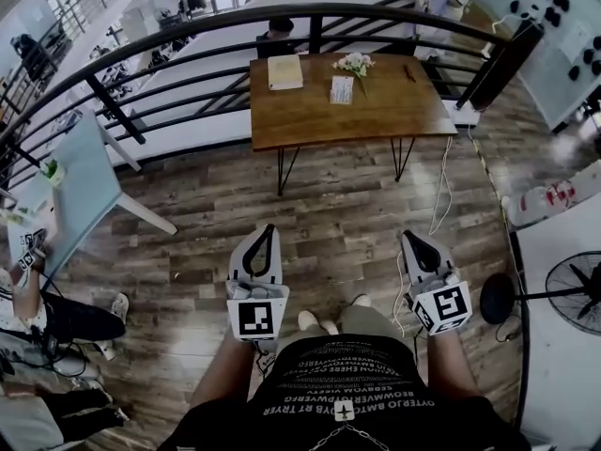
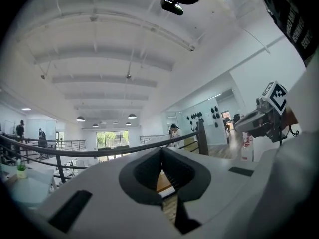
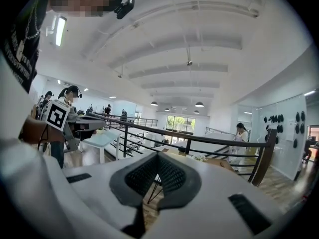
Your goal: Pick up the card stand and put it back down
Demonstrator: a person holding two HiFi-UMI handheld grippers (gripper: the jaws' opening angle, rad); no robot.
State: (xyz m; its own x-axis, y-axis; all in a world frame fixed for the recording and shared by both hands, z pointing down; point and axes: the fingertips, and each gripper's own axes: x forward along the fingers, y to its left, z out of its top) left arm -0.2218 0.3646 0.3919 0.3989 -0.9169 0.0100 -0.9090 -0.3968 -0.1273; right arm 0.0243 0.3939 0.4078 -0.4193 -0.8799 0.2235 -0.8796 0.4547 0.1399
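Basically pre-grasp: nothing was lifted yet. I stood back on the wood floor [image 1: 329,205], well apart from the wooden counter [image 1: 310,120]. The card stand [image 1: 342,89] sat on it toward the far middle, just in front of a small bunch of white flowers [image 1: 354,62] and to the right of a pale notebook [image 1: 285,71].

Left gripper [image 1: 267,233] and right gripper [image 1: 413,242] both hung low in front of me, pointing roughly at the counter. Jaws on both were pressed together with nothing between them. Each gripper view showed the pads meeting at the tip, with only counter and railing [image 1: 188,28] beyond.

My read on the next move: close the gap to the counter, spread one pair of jaws before reaching, and come in level at the stand. Either gripper could do it. Watch the flowers, which sat close behind the stand and would be easy to clip.

Stand itself was a small upright whitish card with some reddish print, too small to read. Base wasn't resolvable from here. It looked thin and light, so I'd expect it to tip if nudged rather than pinched squarely. A light pinch should do.
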